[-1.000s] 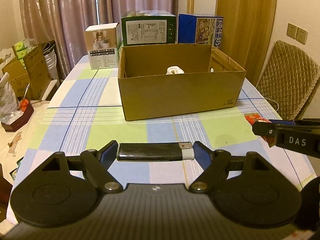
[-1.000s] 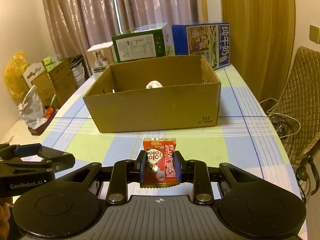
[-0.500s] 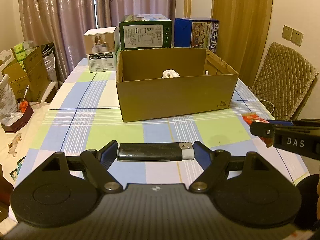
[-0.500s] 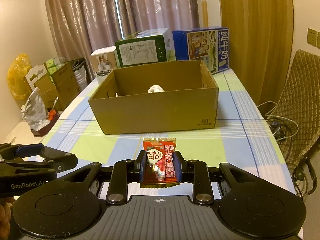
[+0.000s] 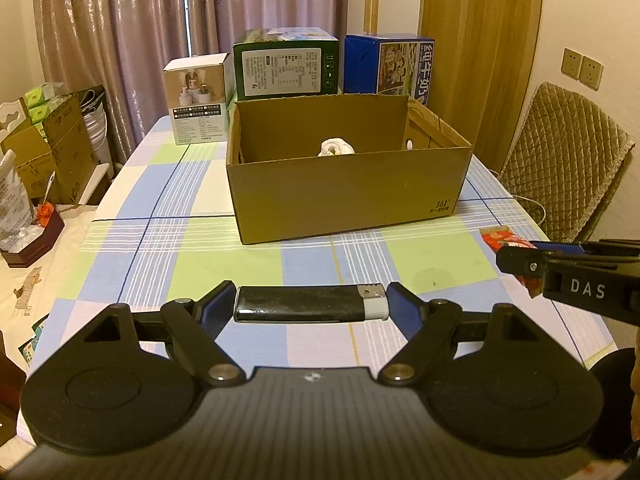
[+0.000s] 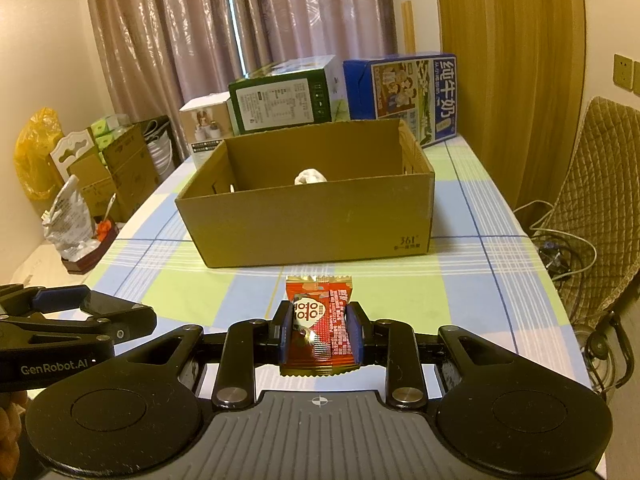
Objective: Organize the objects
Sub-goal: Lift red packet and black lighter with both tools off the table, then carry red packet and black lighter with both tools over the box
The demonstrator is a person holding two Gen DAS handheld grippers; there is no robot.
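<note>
Lighter: black body with a metal-and-white cap, held crosswise above the surface, clamped end to end between the blue pads of the left gripper. Cap end points toward the right pad.

Snack packet: red wrapper with gold crimped edges, gripped at both long sides by the right gripper, its jaws set narrow on it. Packet lies lengthwise along the fingers, above the checked cloth.

Cardboard box: open-topped, standing on the surface ahead of both grippers, well apart from them. A white crumpled item rests inside near the far wall.

Behind the cardboard box, three cartons stand in a row: white carton, green carton, blue carton. A padded chair stands at the right edge of the surface.
</note>
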